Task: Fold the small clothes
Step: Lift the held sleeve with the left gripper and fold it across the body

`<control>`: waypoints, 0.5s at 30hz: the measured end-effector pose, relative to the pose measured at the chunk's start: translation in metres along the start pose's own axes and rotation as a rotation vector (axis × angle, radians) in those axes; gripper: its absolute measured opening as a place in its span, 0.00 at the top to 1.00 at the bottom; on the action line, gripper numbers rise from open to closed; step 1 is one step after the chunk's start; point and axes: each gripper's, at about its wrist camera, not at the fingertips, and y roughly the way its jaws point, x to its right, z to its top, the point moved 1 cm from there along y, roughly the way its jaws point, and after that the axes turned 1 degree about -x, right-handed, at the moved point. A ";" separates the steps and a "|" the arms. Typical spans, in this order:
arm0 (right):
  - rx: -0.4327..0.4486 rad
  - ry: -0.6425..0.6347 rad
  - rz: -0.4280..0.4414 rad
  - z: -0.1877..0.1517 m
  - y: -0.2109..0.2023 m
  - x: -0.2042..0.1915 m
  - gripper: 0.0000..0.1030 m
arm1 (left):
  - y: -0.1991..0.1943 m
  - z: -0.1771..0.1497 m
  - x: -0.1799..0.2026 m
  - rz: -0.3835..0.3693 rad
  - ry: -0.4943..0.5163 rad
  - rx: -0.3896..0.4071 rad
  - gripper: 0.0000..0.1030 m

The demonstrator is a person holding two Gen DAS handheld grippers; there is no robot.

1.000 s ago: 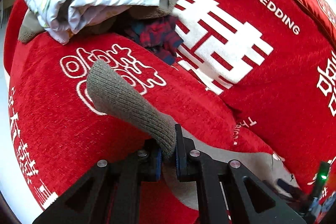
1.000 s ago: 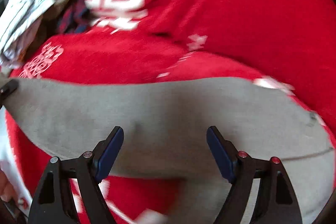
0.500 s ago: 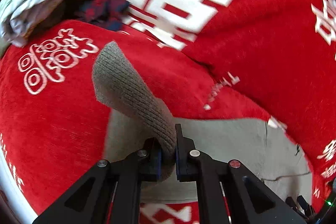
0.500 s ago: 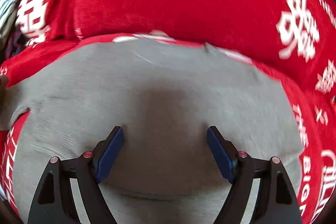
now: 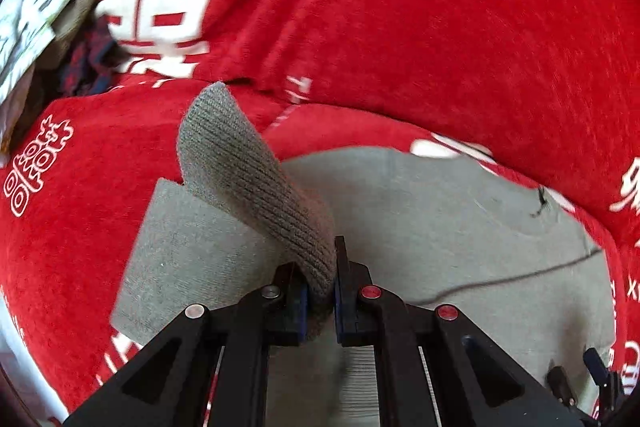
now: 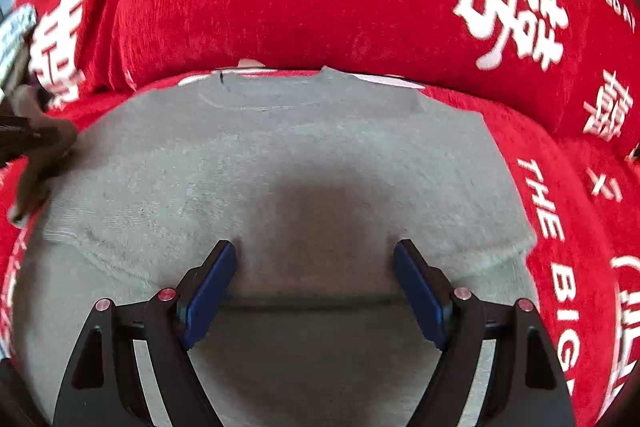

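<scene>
Left wrist view shows the left gripper [image 5: 320, 291] clamped on the ribbed cuff [image 5: 248, 183] of a grey sweater [image 5: 440, 227], the sleeve end lifted above the garment's body. The sweater lies spread flat on the red sofa cover [image 5: 400, 27], near its front edge. A pile of clothes [image 5: 44, 11] sits at the sofa's far left end. In the right wrist view, the right gripper [image 6: 314, 291] hangs over the sweater with its jaws wide apart, nothing between them.
</scene>
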 end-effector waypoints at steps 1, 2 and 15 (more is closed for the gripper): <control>0.004 -0.002 -0.003 -0.001 -0.001 0.004 0.19 | 0.001 0.000 0.007 0.001 0.007 -0.004 0.90; 0.008 -0.010 -0.006 -0.002 -0.004 0.006 0.19 | 0.001 0.000 0.017 -0.002 0.015 -0.007 0.90; 0.026 0.007 0.077 -0.020 -0.009 0.046 0.17 | -0.003 -0.005 0.119 -0.025 0.123 -0.019 0.90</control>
